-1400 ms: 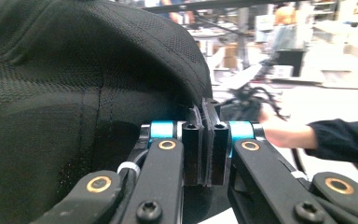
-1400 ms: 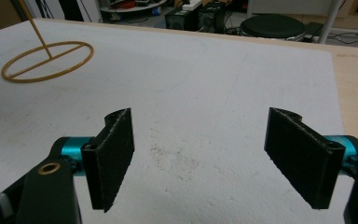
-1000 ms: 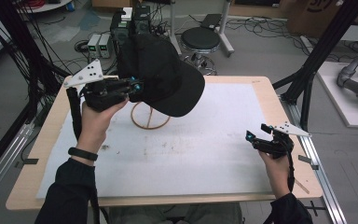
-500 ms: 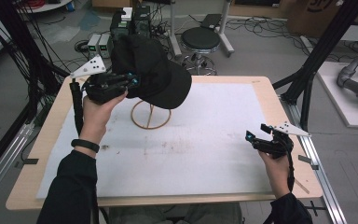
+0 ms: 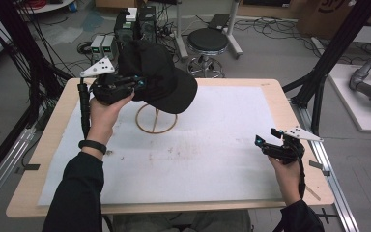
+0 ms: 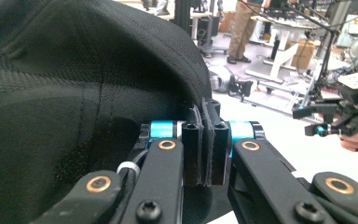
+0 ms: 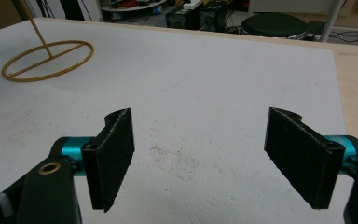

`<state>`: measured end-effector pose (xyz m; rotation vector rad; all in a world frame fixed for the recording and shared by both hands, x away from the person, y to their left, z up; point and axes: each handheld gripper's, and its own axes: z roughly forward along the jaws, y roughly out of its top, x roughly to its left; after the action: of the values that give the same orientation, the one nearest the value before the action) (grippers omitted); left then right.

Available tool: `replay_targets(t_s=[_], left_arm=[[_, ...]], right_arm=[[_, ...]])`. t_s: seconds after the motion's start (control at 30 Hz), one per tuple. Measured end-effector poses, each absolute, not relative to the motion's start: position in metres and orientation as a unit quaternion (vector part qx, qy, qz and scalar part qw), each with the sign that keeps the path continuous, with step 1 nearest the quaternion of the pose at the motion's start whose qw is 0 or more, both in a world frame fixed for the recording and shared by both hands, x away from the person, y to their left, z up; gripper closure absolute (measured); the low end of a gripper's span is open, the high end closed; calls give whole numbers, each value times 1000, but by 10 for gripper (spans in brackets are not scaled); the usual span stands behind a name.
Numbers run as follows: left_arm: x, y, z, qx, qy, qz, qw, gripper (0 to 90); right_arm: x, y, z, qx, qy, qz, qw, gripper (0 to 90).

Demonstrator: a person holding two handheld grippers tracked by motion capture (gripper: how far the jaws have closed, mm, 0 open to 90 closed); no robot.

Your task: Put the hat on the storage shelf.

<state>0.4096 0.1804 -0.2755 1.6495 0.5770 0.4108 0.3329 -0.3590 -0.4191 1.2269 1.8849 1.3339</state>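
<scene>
A: How many things are on the counter (image 5: 290, 104)?

B: Just one rests on it: a thin gold wire stand (image 5: 155, 121) with a round ring base and a rod rising from it. It sits on the white sheet (image 5: 222, 145) that covers most of the wooden top, toward the far edge and left of the middle. One black cap (image 5: 157, 79) is held in the air just above that stand.

A: What holds the cap?

B: The left tool (image 5: 137, 84), near the far left corner. Its two black jaws are clenched on a fold of the cap's fabric. In the left gripper view the two pads (image 6: 192, 149) press flat together with cloth pinched between them, and the dark crown of the cap (image 6: 74, 93) bulges to the left. The brim points toward the right edge.

A: And the other hand?

B: The right tool (image 5: 265, 143) is near the right edge, toward the near right corner, well apart from the cap. Its jaws stand wide and released, holding nothing. The right gripper view looks between the two spread pads (image 7: 114, 149) across the bare white sheet, with the gold ring of the stand (image 7: 46, 60) far off at the upper left.

A: Any people?

B: One person at the near edge, two dark sleeves, and one black band (image 5: 92, 145) on the left wrist.
</scene>
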Motion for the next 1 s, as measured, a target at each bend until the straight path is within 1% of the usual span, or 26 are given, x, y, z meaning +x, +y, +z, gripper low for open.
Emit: replay_targets(t_s=[0.17, 0.37, 0.7, 0.8, 0.87, 0.9, 1.0], left_arm=[[412, 181, -277, 715, 255, 164, 630, 874], [410, 175, -279, 735, 251, 165, 608, 873], [411, 181, -295, 723, 275, 164, 612, 847], [410, 180, -299, 714, 282, 164, 619, 791], [408, 181, -299, 707, 284, 174, 624, 761], [407, 182, -299, 704, 287, 179, 624, 723], [404, 186, -302, 698, 292, 178, 629, 653]], right_arm=[[333, -358, -419, 452, 697, 492, 259, 238], [333, -359, -419, 452, 696, 493, 260, 238], [333, -359, -420, 451, 698, 492, 259, 239], [334, -359, -420, 450, 699, 491, 260, 239], [334, -358, -420, 451, 699, 491, 259, 239], [334, -358, -420, 451, 699, 491, 259, 239], [333, -357, -419, 451, 699, 491, 258, 239]])
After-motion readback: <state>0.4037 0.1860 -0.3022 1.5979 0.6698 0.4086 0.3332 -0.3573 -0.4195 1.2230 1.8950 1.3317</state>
